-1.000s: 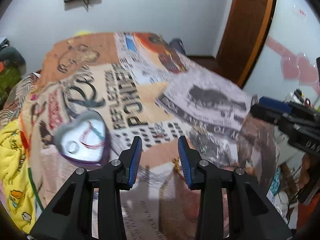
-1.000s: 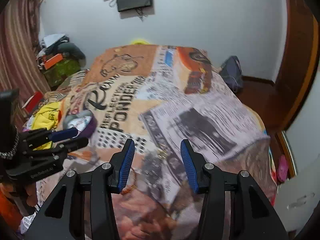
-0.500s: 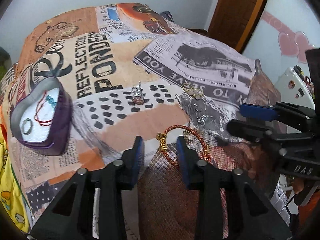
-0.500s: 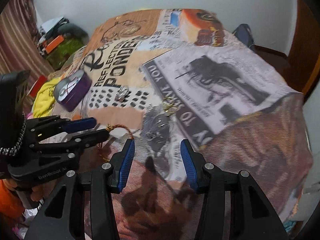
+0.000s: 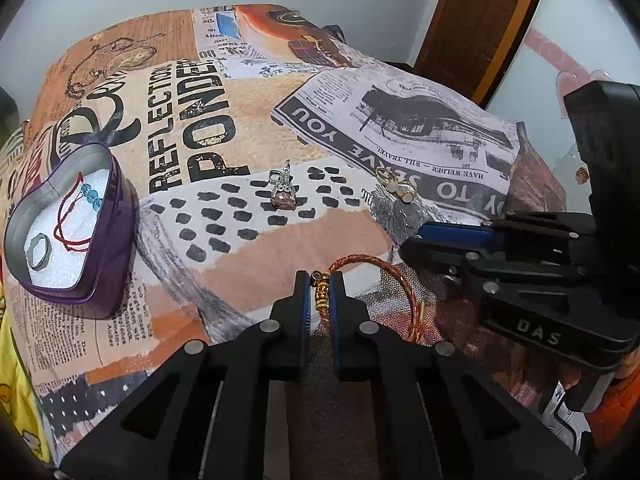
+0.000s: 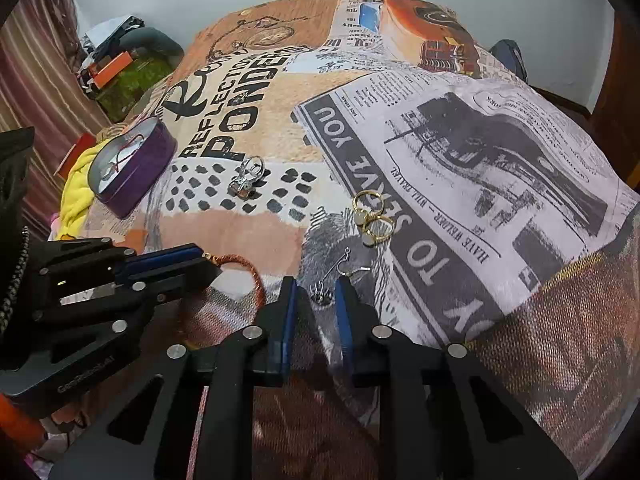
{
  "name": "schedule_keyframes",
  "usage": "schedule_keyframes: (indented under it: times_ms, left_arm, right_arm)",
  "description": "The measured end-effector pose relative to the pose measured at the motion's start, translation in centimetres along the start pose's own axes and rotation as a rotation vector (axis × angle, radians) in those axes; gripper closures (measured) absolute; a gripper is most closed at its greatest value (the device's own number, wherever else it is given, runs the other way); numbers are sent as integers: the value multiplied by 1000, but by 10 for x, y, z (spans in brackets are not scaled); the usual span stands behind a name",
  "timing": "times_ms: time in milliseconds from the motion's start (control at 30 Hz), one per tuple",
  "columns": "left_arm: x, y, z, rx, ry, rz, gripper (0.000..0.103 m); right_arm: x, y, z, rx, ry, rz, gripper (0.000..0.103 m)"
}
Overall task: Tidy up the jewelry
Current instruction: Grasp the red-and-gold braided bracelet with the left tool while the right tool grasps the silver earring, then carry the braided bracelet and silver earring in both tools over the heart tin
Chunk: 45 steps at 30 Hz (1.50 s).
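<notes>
A red-and-gold cord bracelet (image 5: 384, 268) lies on the printed bedspread. My left gripper (image 5: 321, 294) is shut on its gold clasp (image 5: 321, 296). My right gripper (image 6: 315, 294) is low over the bed, jaws narrowed around a silver earring (image 6: 322, 294), not closed on it. Two gold rings (image 6: 372, 216) and a pink-stone silver ring (image 6: 246, 178) lie further out. A purple heart-shaped tin (image 5: 68, 232) at the left holds a red cord bracelet (image 5: 70, 216) and a silver ring (image 5: 39, 246).
The bedspread (image 5: 224, 128) covers the whole bed. A yellow cloth (image 6: 78, 192) lies beyond the tin at the bed's left edge. A wooden door (image 5: 480, 20) stands at the back right. Clutter (image 6: 120, 68) sits on the floor at the far left.
Both grippers have dropped to the bedspread and narrowed. The left has closed on the bracelet's clasp; the right has narrowed around the silver earring.
</notes>
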State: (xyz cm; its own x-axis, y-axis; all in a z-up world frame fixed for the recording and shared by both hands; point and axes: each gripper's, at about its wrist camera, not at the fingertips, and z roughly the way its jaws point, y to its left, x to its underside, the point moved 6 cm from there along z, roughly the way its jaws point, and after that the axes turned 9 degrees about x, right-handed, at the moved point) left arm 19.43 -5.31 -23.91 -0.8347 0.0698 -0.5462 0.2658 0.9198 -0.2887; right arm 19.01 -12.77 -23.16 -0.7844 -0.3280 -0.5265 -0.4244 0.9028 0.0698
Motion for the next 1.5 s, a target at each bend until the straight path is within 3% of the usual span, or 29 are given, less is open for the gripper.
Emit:
schedule_keyframes:
  times_ms: [100,433,1000,1500]
  left_arm:
    - [1,0,-1,-4,-4,4,97]
    - [-2,-1,-11,3,-26,-3,98]
    - [-20,2,-76,-56,-172,4,98]
    - [-28,40,-133,-140,-290,-30,98]
  right_arm:
    - [0,0,2,19,-4,-12,93]
    - [-1,1,-13,23,-34,-18,94]
    - [-34,13,-68,30,-192,-20,94]
    - [-73,59,-93,-13,-310,-77,94]
